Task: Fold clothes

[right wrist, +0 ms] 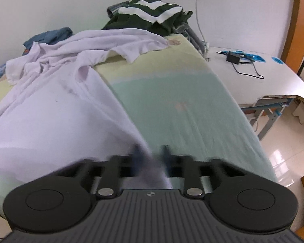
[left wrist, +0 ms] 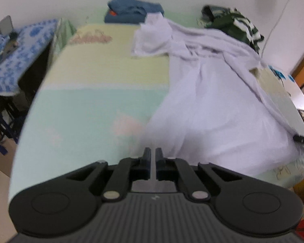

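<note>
White cotton shirt (right wrist: 50,101) sprawls unfolded, sleeves rumpled, across the bed (right wrist: 182,105). Right hand-held gripper (right wrist: 151,158) pinches its near hem; left hand-held gripper (left wrist: 153,158) is nearly closed, seemingly empty. Folding has barely begun; green striped garment (right wrist: 150,14) waits at the far edge.

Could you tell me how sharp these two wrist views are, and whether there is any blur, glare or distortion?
Left wrist view: soft overall, the white garment smeared near the left gripper; the fisheye bows the bed edges. Right wrist view: the right gripper fingers are blurred, while the green striped garment behind stays fairly crisp; glare shows on the floor tiles.
</note>
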Demonstrator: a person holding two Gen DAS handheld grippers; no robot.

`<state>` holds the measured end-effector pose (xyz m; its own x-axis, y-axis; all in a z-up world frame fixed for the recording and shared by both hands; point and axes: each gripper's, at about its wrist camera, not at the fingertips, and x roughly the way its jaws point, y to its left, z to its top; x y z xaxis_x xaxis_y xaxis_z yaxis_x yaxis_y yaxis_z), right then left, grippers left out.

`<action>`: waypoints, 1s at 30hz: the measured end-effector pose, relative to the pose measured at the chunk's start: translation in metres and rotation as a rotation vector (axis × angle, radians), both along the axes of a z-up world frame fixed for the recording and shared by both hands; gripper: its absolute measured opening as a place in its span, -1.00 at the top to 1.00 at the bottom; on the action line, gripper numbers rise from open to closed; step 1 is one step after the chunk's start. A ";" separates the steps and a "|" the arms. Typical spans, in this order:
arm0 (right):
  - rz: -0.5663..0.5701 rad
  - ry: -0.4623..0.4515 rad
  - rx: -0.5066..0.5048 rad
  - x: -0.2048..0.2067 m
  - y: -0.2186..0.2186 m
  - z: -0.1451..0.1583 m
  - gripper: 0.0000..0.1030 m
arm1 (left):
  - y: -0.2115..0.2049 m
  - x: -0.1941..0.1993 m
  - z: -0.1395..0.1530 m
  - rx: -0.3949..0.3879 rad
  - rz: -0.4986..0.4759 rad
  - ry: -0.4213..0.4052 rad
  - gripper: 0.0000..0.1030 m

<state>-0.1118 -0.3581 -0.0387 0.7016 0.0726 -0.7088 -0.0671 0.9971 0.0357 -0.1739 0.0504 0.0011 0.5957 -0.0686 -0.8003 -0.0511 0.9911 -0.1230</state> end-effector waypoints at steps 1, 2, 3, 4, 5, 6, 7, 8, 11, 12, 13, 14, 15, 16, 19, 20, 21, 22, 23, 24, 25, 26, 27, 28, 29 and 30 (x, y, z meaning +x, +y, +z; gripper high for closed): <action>-0.003 -0.007 -0.004 -0.001 0.002 0.001 0.84 | -0.004 -0.001 -0.002 0.038 -0.006 -0.015 0.84; -0.007 -0.013 -0.008 -0.001 0.005 0.003 0.86 | -0.005 -0.001 -0.004 0.057 -0.019 -0.026 0.70; -0.010 -0.020 -0.013 -0.002 0.007 0.005 0.90 | -0.006 0.000 -0.007 0.063 -0.034 -0.020 0.19; -0.014 -0.027 -0.017 -0.002 0.010 0.006 0.90 | -0.005 0.002 -0.011 0.051 -0.052 -0.006 -0.09; -0.014 -0.028 -0.026 -0.003 0.011 0.007 0.90 | -0.005 0.003 -0.013 0.037 -0.062 -0.001 -0.11; -0.015 -0.029 -0.035 -0.003 0.013 0.008 0.90 | -0.005 0.005 -0.014 0.024 -0.071 0.002 -0.11; -0.015 -0.030 -0.045 -0.003 0.015 0.009 0.90 | -0.004 0.006 -0.016 0.011 -0.080 0.005 -0.18; -0.013 -0.020 -0.064 -0.002 0.017 0.008 0.90 | -0.005 0.007 -0.017 0.004 -0.089 0.003 -0.25; -0.007 -0.005 -0.091 -0.003 0.022 0.005 0.90 | -0.005 0.013 -0.022 0.010 -0.084 0.002 -0.53; -0.007 -0.003 -0.097 -0.003 0.024 0.003 0.90 | -0.004 0.016 -0.025 0.010 -0.073 0.011 -0.50; -0.007 -0.001 -0.100 -0.003 0.025 0.002 0.91 | -0.003 0.018 -0.028 0.011 -0.063 0.020 -0.35; -0.011 0.000 -0.101 -0.003 0.025 0.002 0.91 | -0.004 0.020 -0.029 0.019 -0.061 0.023 -0.28; -0.017 -0.002 -0.100 -0.003 0.026 0.002 0.92 | -0.004 0.021 -0.029 0.028 -0.060 0.025 -0.08; -0.022 -0.004 -0.099 -0.003 0.026 0.001 0.93 | -0.005 0.023 -0.030 0.038 -0.059 0.027 0.10; -0.049 -0.022 -0.083 -0.005 0.025 0.004 0.94 | -0.007 0.022 -0.027 0.075 -0.071 0.021 0.78; -0.060 -0.027 -0.073 -0.005 0.024 0.006 0.94 | -0.007 0.021 -0.025 0.070 -0.071 0.020 0.88; -0.070 -0.033 -0.064 -0.006 0.022 0.008 0.95 | -0.007 0.018 -0.021 0.065 -0.064 0.011 0.89; -0.079 -0.036 -0.046 -0.006 0.020 0.011 0.95 | -0.007 0.015 -0.017 0.060 -0.056 0.000 0.91; -0.088 -0.038 -0.027 -0.007 0.018 0.015 0.95 | -0.008 0.011 -0.011 0.062 -0.052 -0.017 0.91; -0.093 -0.046 -0.007 -0.008 0.016 0.020 0.95 | -0.008 0.007 -0.005 0.065 -0.049 -0.034 0.91; -0.098 -0.054 0.014 -0.009 0.014 0.026 0.96 | -0.009 0.002 0.002 0.061 -0.047 -0.052 0.91; -0.102 -0.061 0.034 -0.011 0.012 0.031 0.96 | -0.008 -0.002 0.010 0.052 -0.046 -0.067 0.91; -0.101 -0.072 0.056 -0.012 0.011 0.038 0.96 | -0.007 -0.006 0.018 0.045 -0.047 -0.081 0.91; -0.097 -0.080 0.075 -0.014 0.009 0.045 0.96 | -0.006 -0.010 0.026 0.039 -0.048 -0.095 0.91; -0.092 -0.087 0.094 -0.016 0.007 0.052 0.96 | -0.005 -0.014 0.034 0.035 -0.053 -0.109 0.91; -0.088 -0.095 0.113 -0.017 0.005 0.059 0.96 | -0.003 -0.019 0.044 0.035 -0.058 -0.125 0.91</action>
<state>-0.1289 -0.3535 0.0200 0.7720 0.0838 -0.6300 0.0115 0.9893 0.1457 -0.1933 0.0476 0.0447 0.6868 -0.0795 -0.7225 0.0203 0.9957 -0.0902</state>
